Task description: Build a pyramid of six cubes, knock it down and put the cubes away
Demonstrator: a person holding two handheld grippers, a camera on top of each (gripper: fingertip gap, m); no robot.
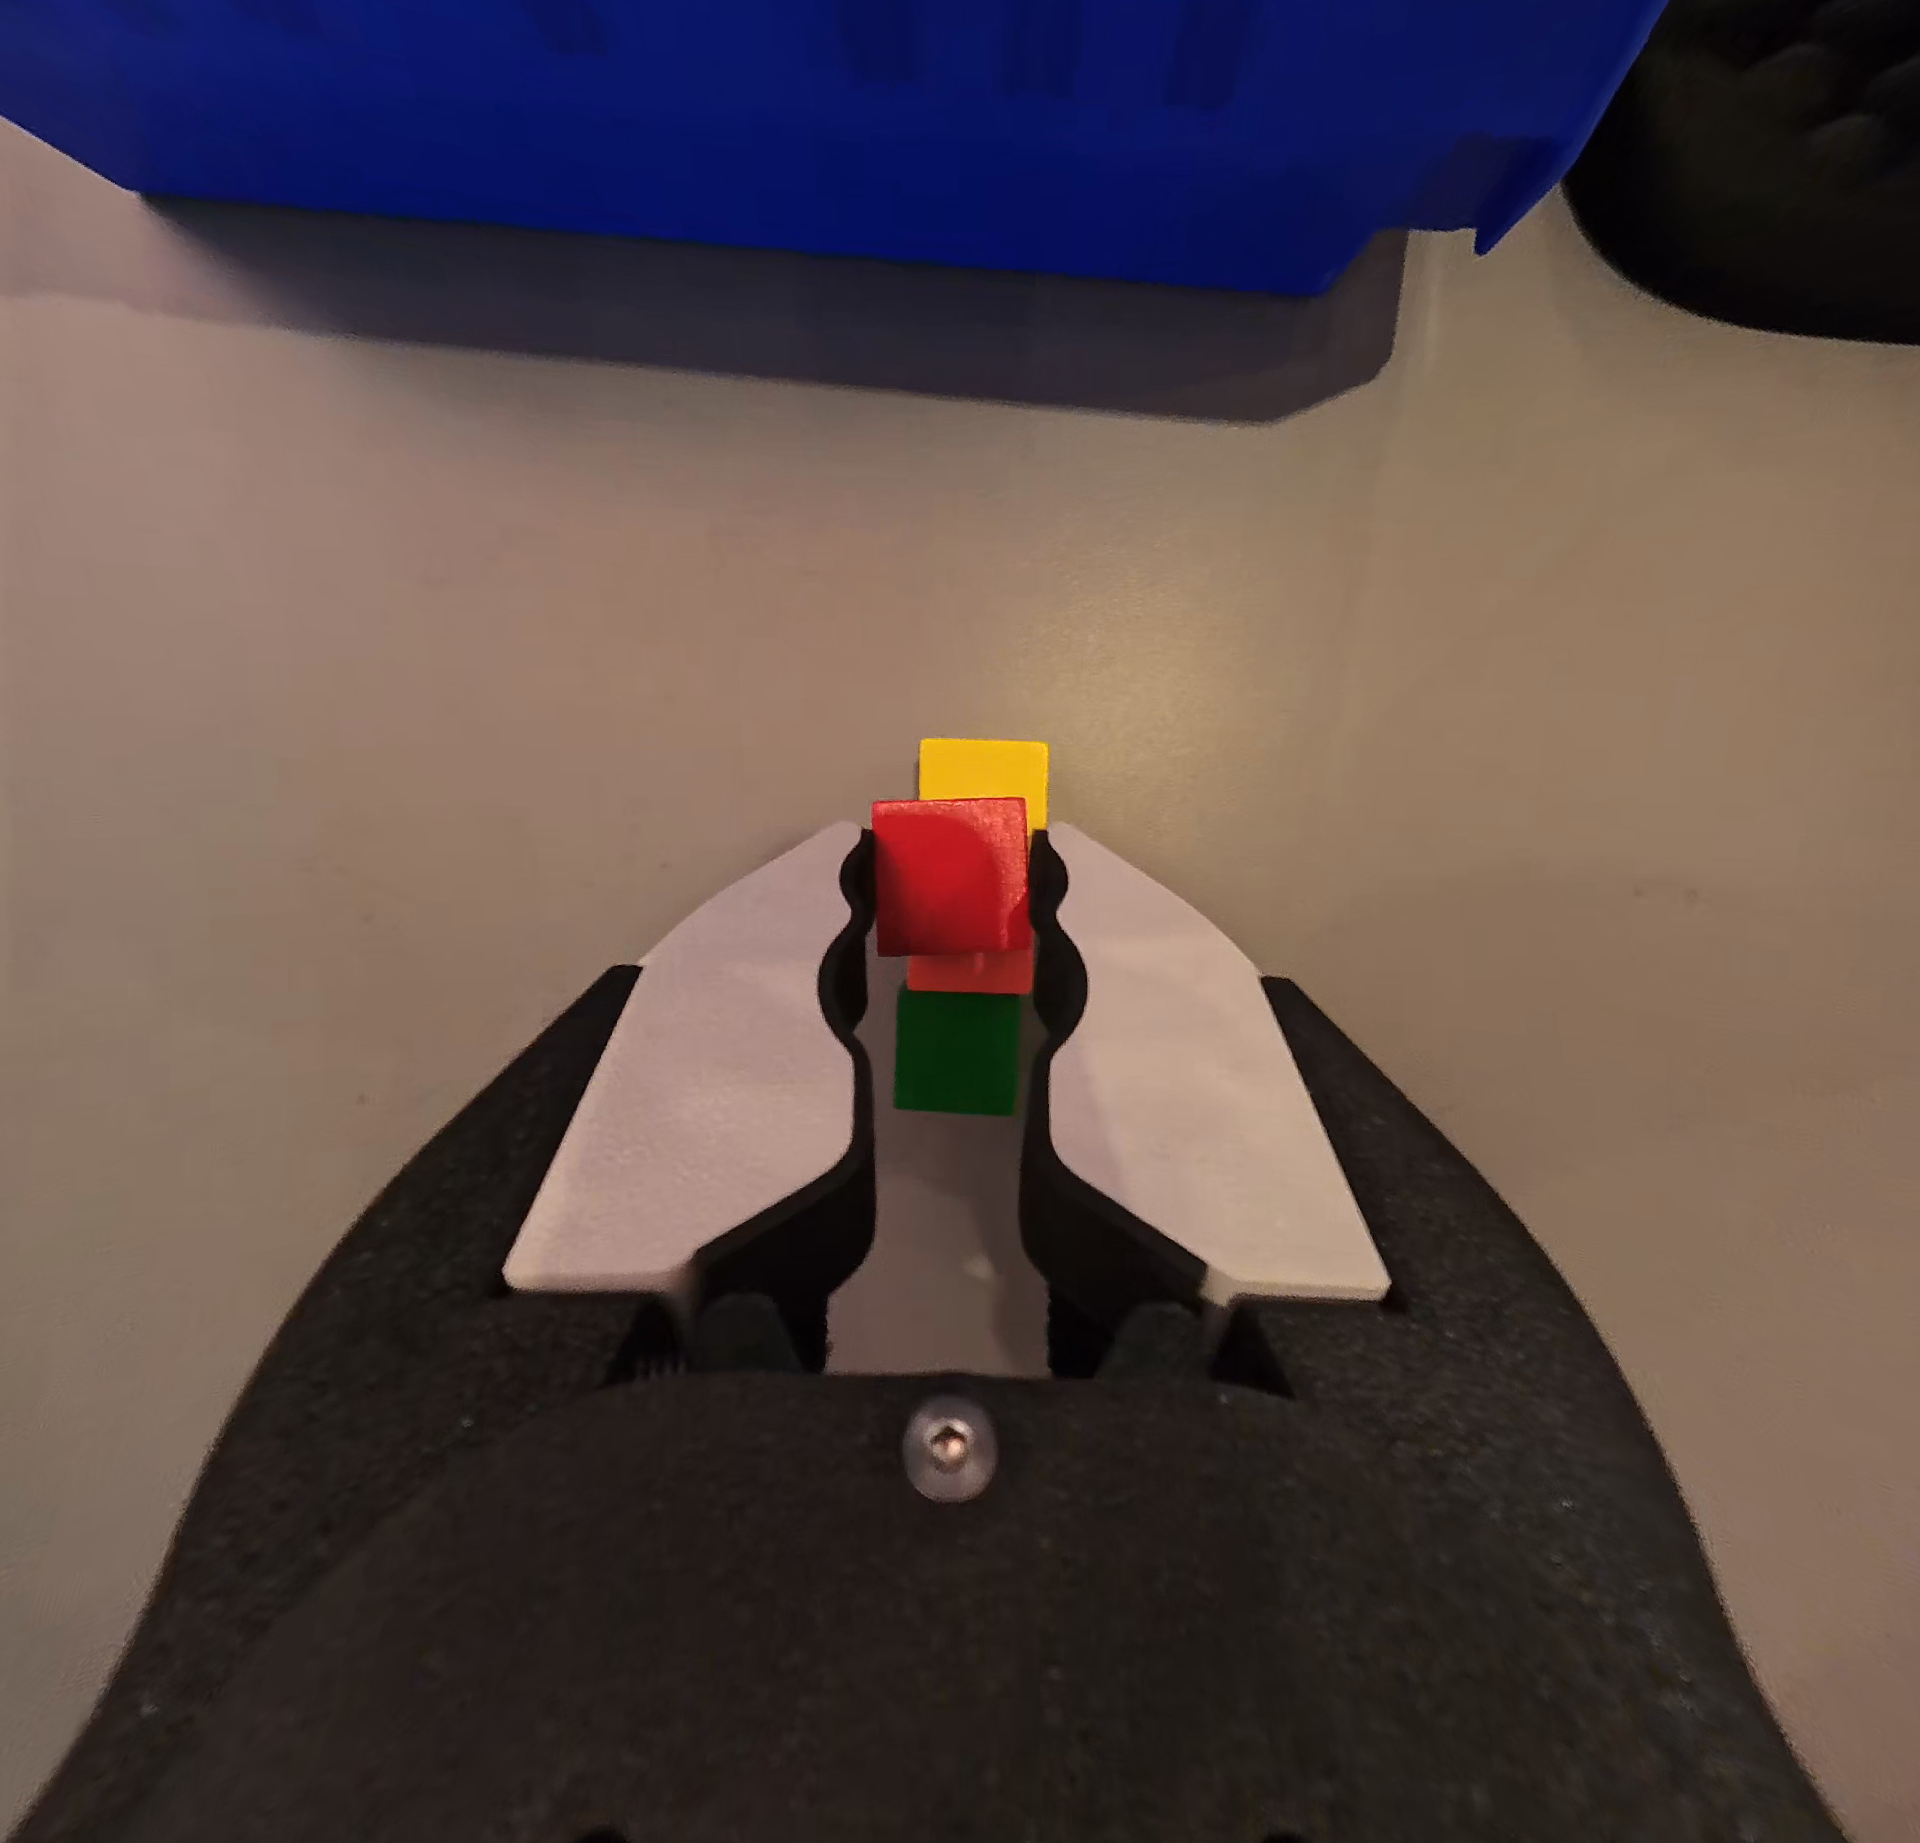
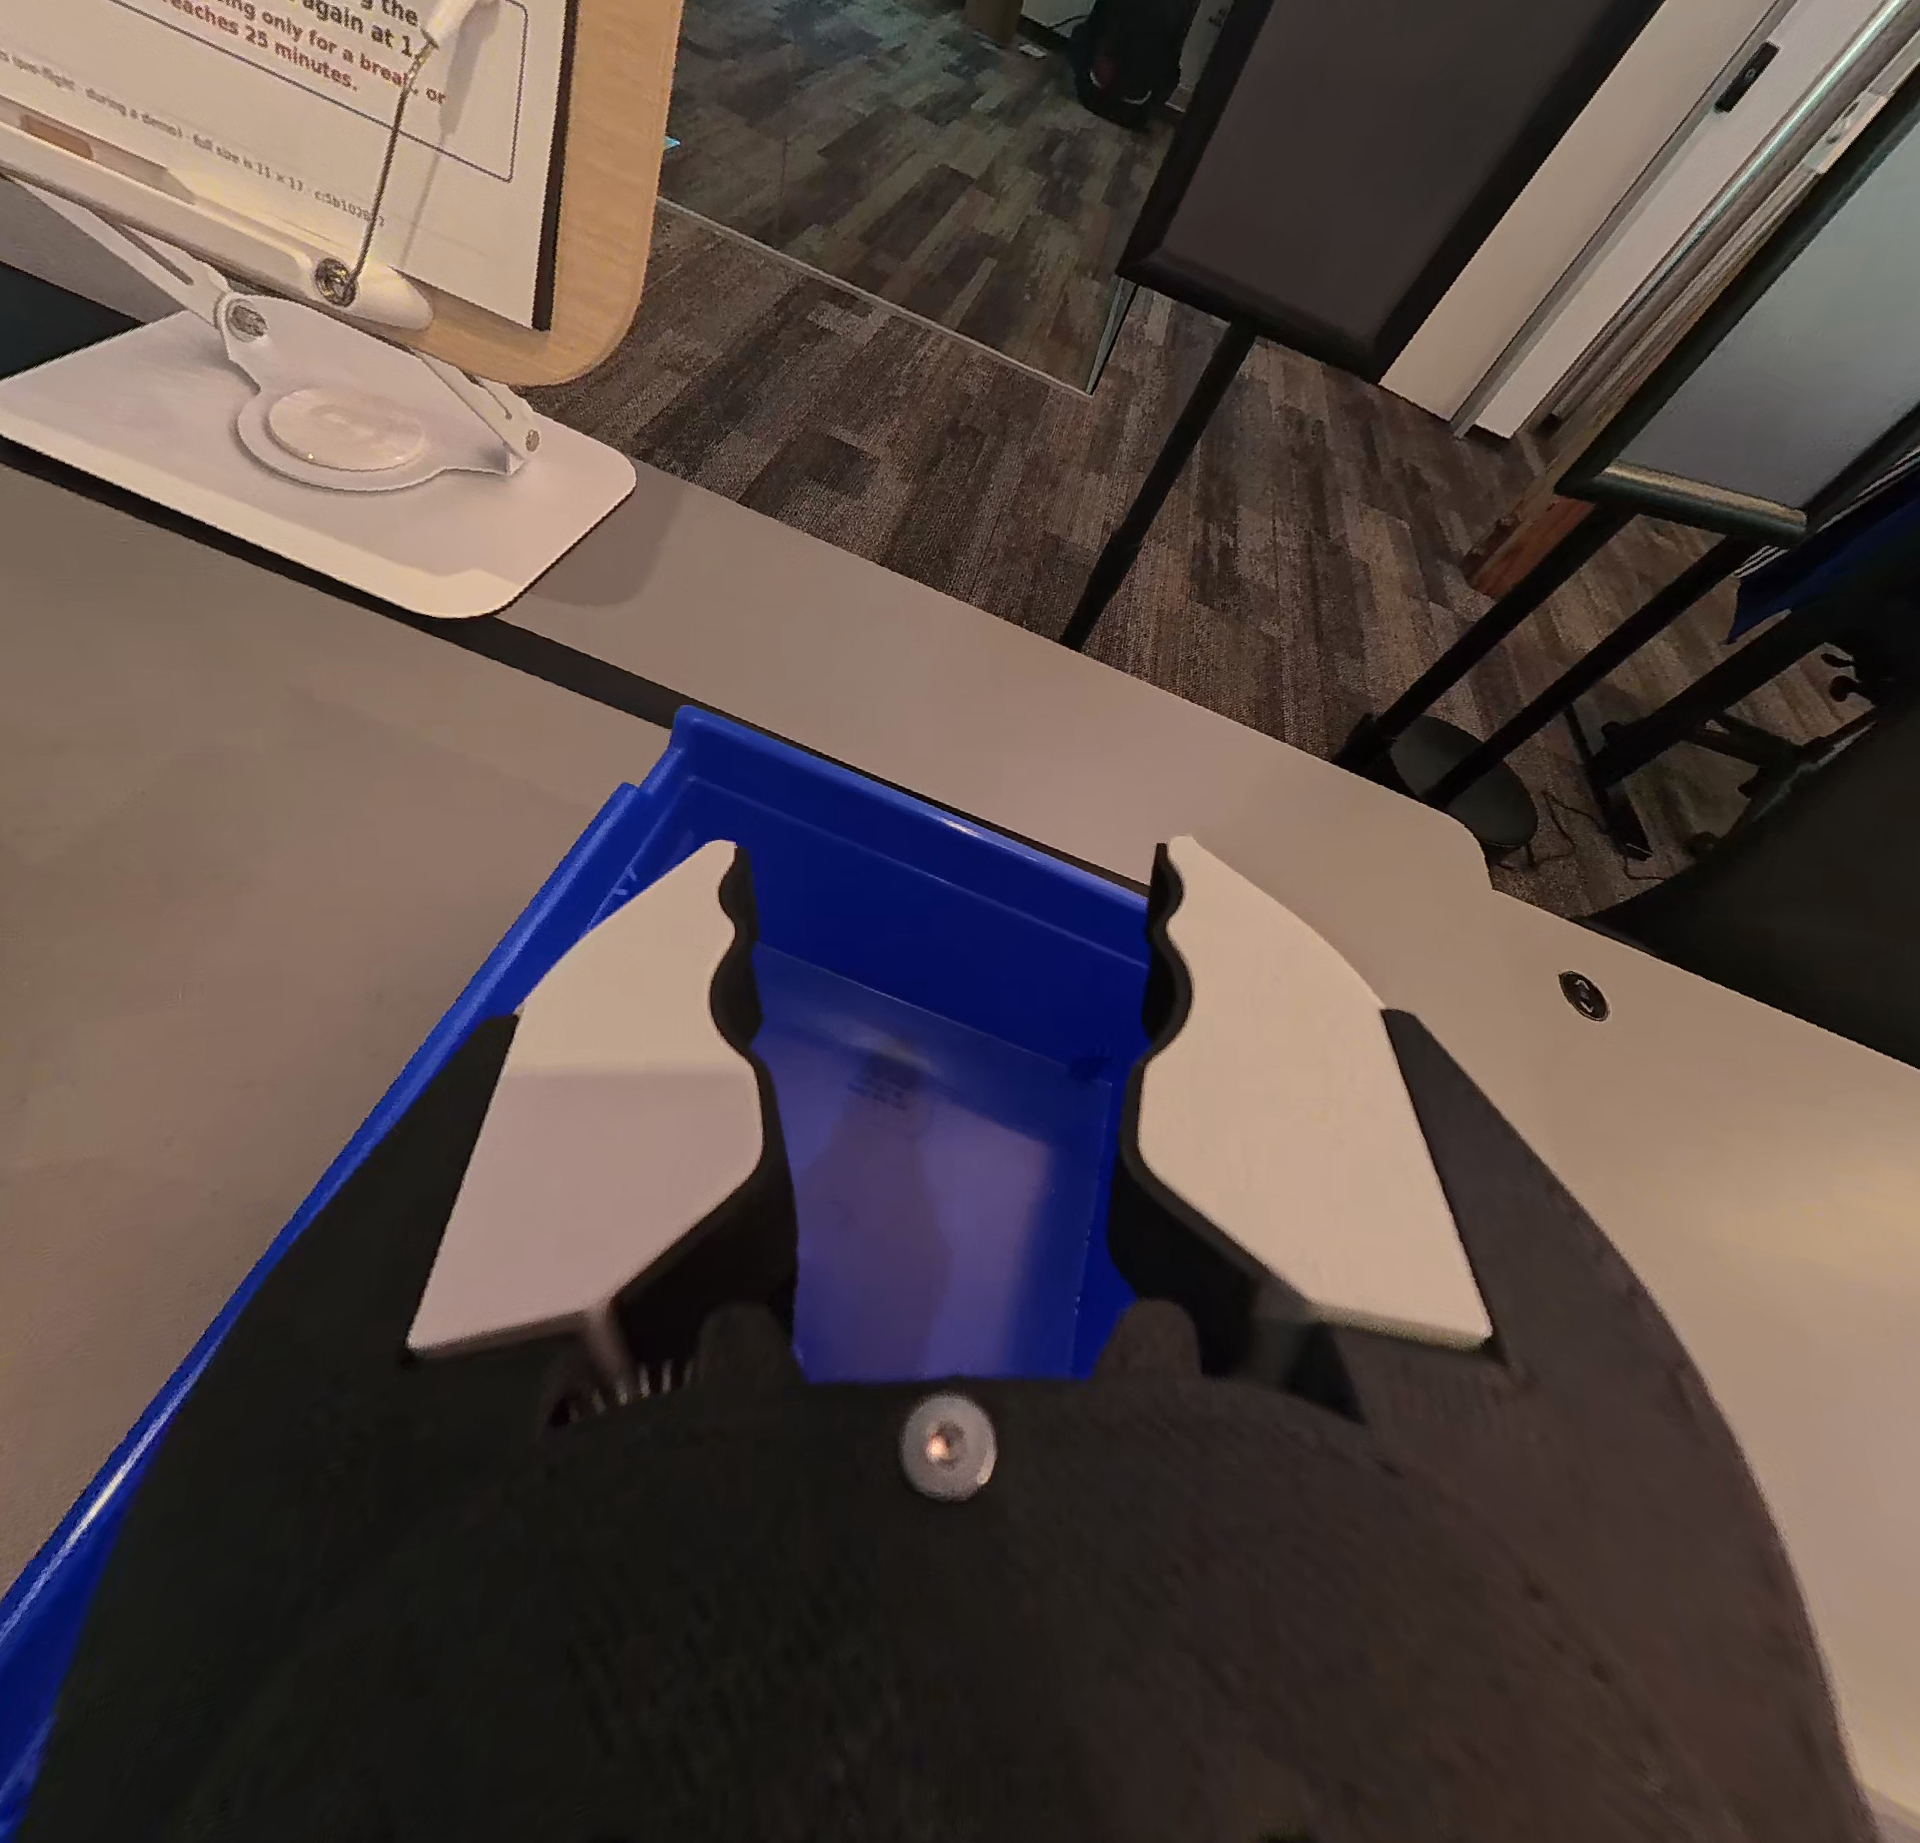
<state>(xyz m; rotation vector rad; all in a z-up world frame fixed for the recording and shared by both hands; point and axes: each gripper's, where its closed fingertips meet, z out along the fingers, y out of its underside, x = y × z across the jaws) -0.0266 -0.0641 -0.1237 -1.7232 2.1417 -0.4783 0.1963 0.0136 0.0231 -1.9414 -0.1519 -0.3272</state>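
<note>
In the left wrist view my left gripper [image 1: 951,858] is shut on a red cube [image 1: 951,874] and holds it above a row of cubes on the grey table. Below it an orange-red cube [image 1: 971,972] shows partly, with a green cube [image 1: 956,1050] nearer to me and a yellow cube [image 1: 987,770] beyond. In the right wrist view my right gripper [image 2: 945,889] is open and empty above the inside of a blue bin [image 2: 935,900]. The part of the bin floor that I see holds no cubes.
The blue bin's outer wall [image 1: 779,100] stands at the far side of the table in the left wrist view, with a dark object [image 1: 1787,131] to its right. A white stand holding a printed board [image 2: 312,422] sits at the back left. The table edge [image 2: 1039,650] runs behind the bin.
</note>
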